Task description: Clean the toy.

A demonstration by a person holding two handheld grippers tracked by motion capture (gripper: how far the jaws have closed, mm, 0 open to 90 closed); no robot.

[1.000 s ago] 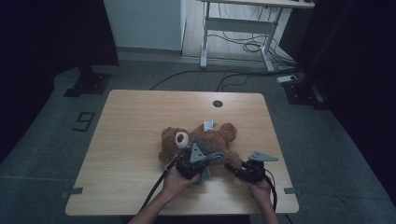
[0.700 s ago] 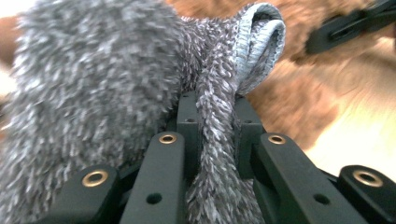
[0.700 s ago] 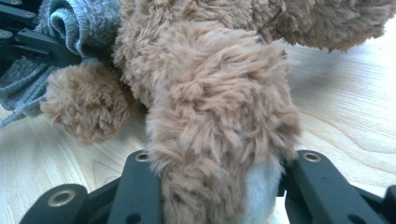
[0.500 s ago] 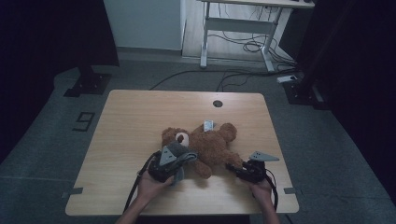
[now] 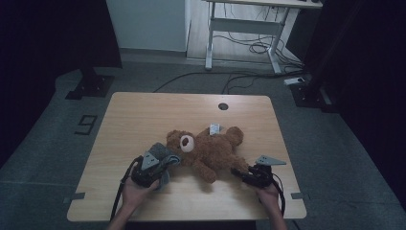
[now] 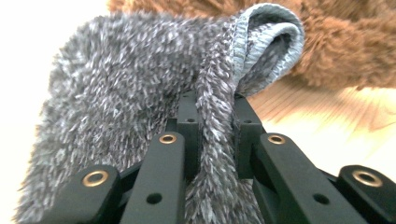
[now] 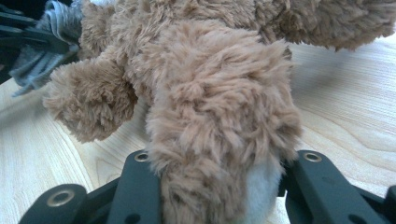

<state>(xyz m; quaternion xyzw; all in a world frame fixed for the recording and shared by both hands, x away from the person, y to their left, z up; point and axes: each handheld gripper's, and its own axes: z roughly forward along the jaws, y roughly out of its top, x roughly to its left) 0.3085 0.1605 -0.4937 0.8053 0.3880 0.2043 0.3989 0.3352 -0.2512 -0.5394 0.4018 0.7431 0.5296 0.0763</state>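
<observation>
So the teddy bear is lying around the middle of the worktop. Right gripper is clamped on its leg at 5 o'clock; left gripper at the bear's 9 o'clock pinches a fuzzy grey cloth by the head.

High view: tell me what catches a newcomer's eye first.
A brown teddy bear lies on its back in the middle of the wooden table. The right gripper clamps one of its legs, while the left gripper, beside the bear's head, pinches a fuzzy grey cloth.
</observation>
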